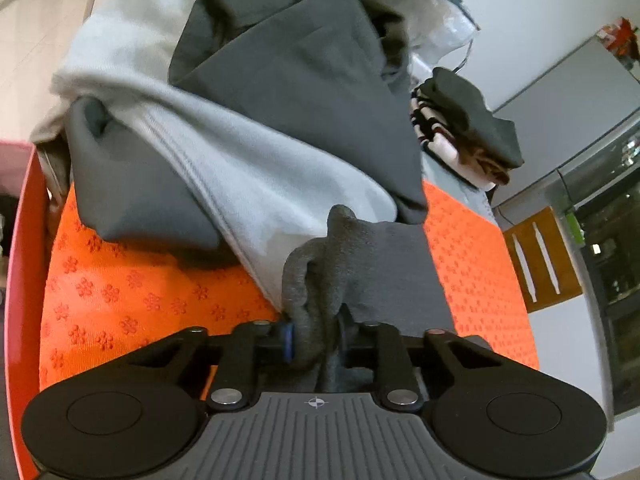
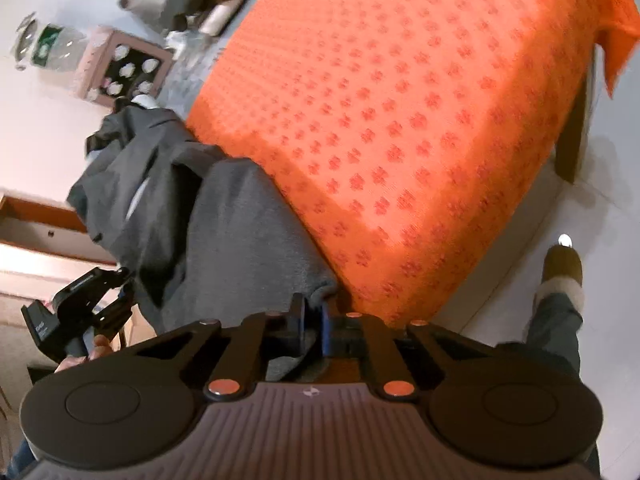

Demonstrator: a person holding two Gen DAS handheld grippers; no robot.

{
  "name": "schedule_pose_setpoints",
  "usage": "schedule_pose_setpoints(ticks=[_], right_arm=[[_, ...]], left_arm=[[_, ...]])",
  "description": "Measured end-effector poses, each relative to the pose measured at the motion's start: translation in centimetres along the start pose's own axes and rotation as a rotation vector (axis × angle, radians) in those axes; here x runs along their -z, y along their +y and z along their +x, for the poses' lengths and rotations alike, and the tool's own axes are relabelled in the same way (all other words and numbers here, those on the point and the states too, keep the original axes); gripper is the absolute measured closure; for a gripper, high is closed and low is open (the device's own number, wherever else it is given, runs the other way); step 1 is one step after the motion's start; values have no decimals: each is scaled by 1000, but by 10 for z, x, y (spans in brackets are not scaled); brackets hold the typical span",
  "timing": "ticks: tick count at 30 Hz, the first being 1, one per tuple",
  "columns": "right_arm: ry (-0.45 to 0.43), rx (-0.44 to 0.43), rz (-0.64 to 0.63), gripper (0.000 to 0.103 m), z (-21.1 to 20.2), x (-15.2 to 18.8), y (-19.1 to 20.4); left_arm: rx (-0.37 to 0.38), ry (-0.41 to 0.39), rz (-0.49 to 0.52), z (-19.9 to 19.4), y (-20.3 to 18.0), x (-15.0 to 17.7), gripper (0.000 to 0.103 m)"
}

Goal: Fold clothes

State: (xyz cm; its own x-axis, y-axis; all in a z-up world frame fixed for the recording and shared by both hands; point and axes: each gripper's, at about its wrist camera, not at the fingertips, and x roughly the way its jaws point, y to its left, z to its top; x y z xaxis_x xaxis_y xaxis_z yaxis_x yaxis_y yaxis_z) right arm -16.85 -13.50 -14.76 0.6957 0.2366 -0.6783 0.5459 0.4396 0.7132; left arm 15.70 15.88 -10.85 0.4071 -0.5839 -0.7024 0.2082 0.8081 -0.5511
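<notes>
- Jaws of the left gripper are clamped on a bunched edge of a dark grey garment, the fabric pinched between both pads.
- Ahead of those jaws the garment lies on an orange cloth patterned with small flowers.
- Beyond it, a light grey garment runs diagonally, touching the dark grey one just left of the jaws.
- A charcoal garment is draped over the light grey one, farther ahead.
- To the right and well ahead, a stack of folded clothes sits apart from the pile.
- Jaws of the right gripper are closed on another edge of the same dark grey garment, which hangs off the near edge of the orange cloth, left of the jaws.
- Left of the right jaws, the left gripper shows in the person's hand, beside the hanging fabric.
- Right of the jaws, below the cloth's edge, a leg in jeans with a brown boot stands on a pale floor.
</notes>
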Motion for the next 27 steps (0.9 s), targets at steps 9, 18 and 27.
schedule_pose_setpoints(ticks=[9,18,27], right_arm=[[-47,-28,-252,95,-39,-87,43],[-24,-1,-457,95,-76,-256,39],[119,6,-641,95,-55,-419,41]], left_arm=[[92,-99,60,-33,-71,20,85],[154,-236,-1,-29,-167,65,85],[100,-281,-118,18,-234,123,85]])
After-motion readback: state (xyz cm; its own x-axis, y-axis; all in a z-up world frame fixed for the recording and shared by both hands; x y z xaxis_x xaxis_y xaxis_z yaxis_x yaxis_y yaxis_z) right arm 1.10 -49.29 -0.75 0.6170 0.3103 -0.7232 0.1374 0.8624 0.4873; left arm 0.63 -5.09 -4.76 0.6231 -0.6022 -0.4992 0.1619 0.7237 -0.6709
